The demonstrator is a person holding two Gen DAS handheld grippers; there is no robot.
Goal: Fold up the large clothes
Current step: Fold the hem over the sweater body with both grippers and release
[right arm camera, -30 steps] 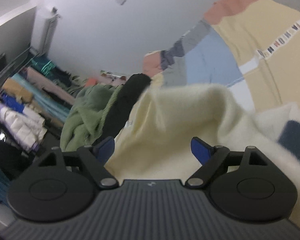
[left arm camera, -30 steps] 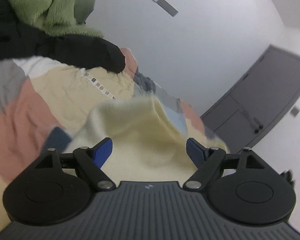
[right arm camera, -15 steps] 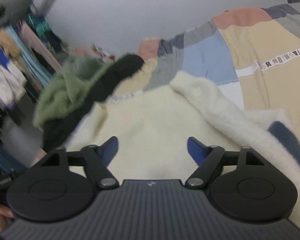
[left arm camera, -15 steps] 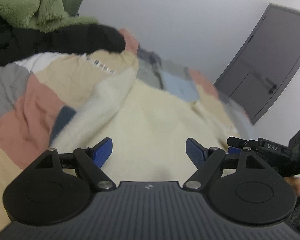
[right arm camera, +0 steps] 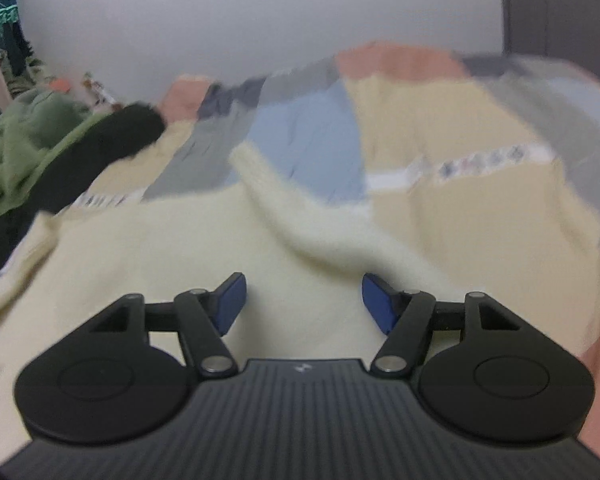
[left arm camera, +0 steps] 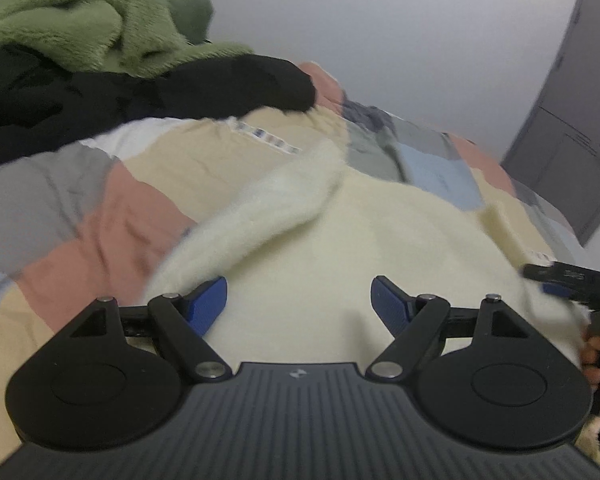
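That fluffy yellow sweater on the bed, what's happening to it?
A person is folding it, holding a claw tool in each hand. The cream sweater lies spread on the patchwork bedspread, one sleeve lying across its side. The left claw and the right claw are both open just above the sweater, gripping nothing. A green fleece and a black garment sit piled at the far side of the bed.

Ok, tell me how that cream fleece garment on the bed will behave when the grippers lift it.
The cream fleece garment will probably be floppy: it lies in soft folds over the patchwork bedspread, so unheld parts should sag. Its thick pile suggests bulk, likely light for its size. The fuzzy surface should give the open left gripper and right gripper decent purchase.
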